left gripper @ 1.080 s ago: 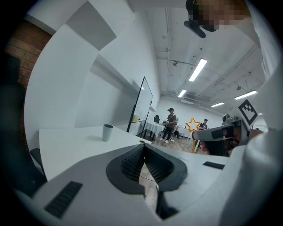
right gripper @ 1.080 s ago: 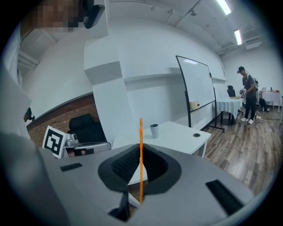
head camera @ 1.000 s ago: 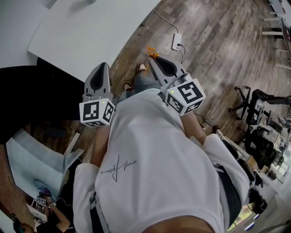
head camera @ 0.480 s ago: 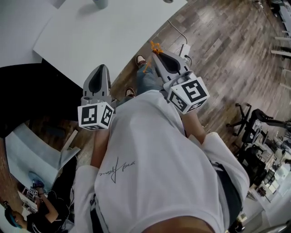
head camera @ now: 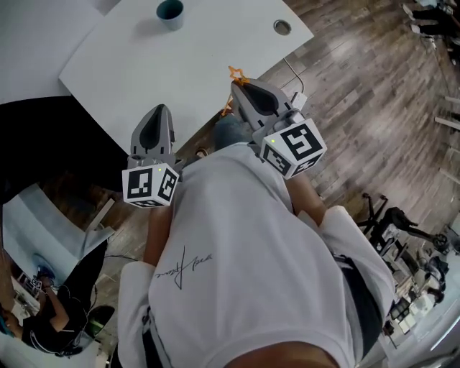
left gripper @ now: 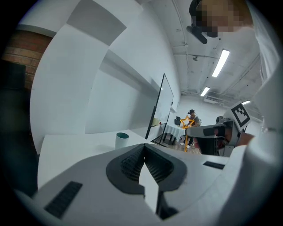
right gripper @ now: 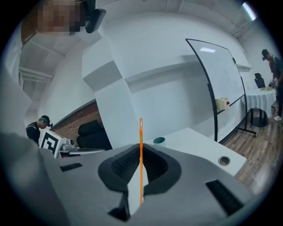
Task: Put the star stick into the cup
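Where the grey-brown wooden plank floor (head camera: 359, 108) gives way to it, the big white rectangular table (head camera: 165, 65) fills the top of the head view. Its near edge is just ahead of the person in a white T-shirt (head camera: 244, 259). Both grey two-jaw grippers are held over that edge, side by side and apart. The left gripper (head camera: 159, 111) has its jaws pressed together with nothing between them. The right gripper (head camera: 237, 85) is clamped on the thin orange star-topped stick (head camera: 235, 73), whose star pokes out past the jaw tips. The small round cup, teal inside (head camera: 170, 10), sits at the table's far side, well apart from the stick. A small round metal grommet (head camera: 282, 27) lies near the table's right corner.
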The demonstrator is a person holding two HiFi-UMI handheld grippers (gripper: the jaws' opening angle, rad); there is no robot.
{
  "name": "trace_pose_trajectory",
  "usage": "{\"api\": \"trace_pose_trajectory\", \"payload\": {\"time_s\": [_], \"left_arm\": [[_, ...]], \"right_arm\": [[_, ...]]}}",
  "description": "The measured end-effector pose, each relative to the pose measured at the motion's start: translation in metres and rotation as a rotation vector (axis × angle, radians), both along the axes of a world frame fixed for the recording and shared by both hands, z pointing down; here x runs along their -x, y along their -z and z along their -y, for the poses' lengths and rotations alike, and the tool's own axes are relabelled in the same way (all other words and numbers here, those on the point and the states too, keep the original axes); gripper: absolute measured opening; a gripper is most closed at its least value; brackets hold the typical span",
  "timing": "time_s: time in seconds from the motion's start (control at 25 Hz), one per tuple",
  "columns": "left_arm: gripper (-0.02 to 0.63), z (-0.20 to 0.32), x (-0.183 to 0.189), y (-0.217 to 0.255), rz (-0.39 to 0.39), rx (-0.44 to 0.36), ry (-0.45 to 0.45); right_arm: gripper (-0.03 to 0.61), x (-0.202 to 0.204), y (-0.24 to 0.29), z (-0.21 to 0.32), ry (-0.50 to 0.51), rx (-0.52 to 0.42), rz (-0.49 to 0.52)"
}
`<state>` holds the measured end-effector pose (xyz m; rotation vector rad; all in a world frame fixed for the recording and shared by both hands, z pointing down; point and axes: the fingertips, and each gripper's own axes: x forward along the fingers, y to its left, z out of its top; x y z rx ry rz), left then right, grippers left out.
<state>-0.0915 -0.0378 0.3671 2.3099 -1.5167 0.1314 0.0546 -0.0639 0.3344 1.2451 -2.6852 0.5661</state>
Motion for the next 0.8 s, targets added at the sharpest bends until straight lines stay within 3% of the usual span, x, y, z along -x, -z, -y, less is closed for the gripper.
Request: {"api": "trace_pose_trajectory", "payload": {"time_s": [0.36, 0.8], "left_arm": [[0.009, 0.041, -0.022, 0.004, 0.005, -0.018, 0.107], [0.009, 0.043, -0.029, -0.001, 0.031, -0.009, 0.233]], "right_arm": [[0.023, -0.009, 0.003, 0.053, 0.138, -0.022, 0.011], [0.021, -0.009, 0.003, 0.088, 0.268, -0.049, 0.033]]}}
